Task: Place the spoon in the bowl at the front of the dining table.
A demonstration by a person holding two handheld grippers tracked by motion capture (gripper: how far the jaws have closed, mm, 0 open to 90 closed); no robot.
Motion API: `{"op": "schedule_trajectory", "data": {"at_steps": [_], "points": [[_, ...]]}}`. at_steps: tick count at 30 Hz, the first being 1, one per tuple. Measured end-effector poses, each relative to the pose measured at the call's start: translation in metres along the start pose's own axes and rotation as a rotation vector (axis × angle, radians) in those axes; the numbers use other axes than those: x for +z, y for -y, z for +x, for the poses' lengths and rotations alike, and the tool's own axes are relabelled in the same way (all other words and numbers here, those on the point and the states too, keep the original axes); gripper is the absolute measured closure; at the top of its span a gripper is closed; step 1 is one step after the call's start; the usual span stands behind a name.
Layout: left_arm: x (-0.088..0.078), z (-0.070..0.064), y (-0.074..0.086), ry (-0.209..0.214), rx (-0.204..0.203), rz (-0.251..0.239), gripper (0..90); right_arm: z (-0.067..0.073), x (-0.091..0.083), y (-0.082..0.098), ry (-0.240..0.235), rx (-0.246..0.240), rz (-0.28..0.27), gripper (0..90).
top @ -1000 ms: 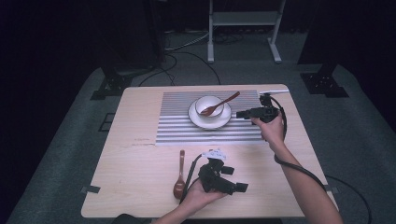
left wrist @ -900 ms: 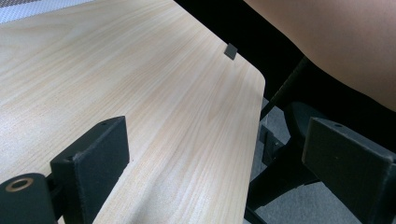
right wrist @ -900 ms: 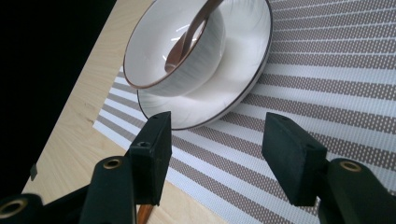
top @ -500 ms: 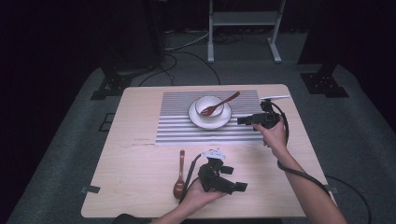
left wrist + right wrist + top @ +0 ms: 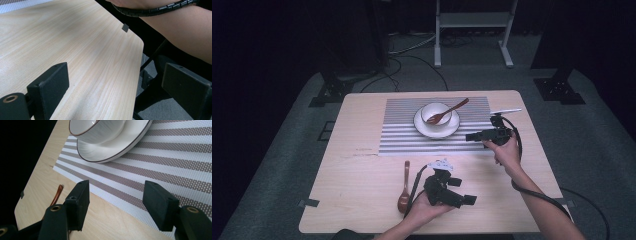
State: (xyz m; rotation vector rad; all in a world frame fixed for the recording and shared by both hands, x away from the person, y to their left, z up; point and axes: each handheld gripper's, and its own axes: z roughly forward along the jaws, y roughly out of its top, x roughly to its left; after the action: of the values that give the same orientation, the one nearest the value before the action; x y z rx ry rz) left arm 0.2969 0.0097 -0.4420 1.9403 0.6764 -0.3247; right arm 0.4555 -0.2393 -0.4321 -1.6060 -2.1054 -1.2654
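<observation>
Nearest, the left gripper [image 5: 469,200] is held low over the front of the table [image 5: 362,165], jaws spread wide with nothing between them; in the left gripper view bare wood and the table corner are seen past them. A dark wooden spoon [image 5: 404,187] lies flat just to its left, untouched. Farther in, the right gripper [image 5: 471,136] is held at the right edge of the striped mat [image 5: 402,140], jaws parted and empty, aimed toward the bowl [image 5: 435,112] on its saucer [image 5: 436,126]. A second spoon [image 5: 447,111] is already resting in the bowl. The step is judged to be between grasps: one spoon placed, one left. Next, the near spoon would need to be gripped by its handle and carried to the bowl.
</observation>
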Motion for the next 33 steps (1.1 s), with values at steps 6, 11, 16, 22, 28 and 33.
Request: {"op": "schedule_trajectory", "data": {"at_steps": [6, 11, 16, 22, 28, 33], "points": [[0.000, 0.000, 0.000, -0.003, -0.001, -0.001, 6.2, 0.001, -0.001, 0.006, -0.003, -0.008, 0.006, 36.8], [-0.001, 0.001, 0.000, -0.004, -0.001, -0.002, 6.2, 0.001, -0.003, 0.010, -0.006, -0.018, 0.011, 36.2], [0.000, 0.001, 0.000, -0.003, -0.002, 0.001, 6.2, 0.000, -0.008, 0.018, -0.012, -0.022, 0.007, 35.9], [0.000, 0.001, 0.001, -0.003, 0.000, 0.002, 6.2, 0.000, -0.012, 0.026, -0.015, -0.029, 0.008, 34.8], [0.000, 0.002, 0.001, -0.005, -0.001, 0.001, 6.2, -0.001, -0.016, 0.036, -0.019, -0.030, 0.004, 34.6], [0.000, 0.002, 0.001, -0.005, -0.003, 0.001, 6.2, -0.003, -0.019, 0.044, -0.022, -0.032, 0.003, 34.3]]}}
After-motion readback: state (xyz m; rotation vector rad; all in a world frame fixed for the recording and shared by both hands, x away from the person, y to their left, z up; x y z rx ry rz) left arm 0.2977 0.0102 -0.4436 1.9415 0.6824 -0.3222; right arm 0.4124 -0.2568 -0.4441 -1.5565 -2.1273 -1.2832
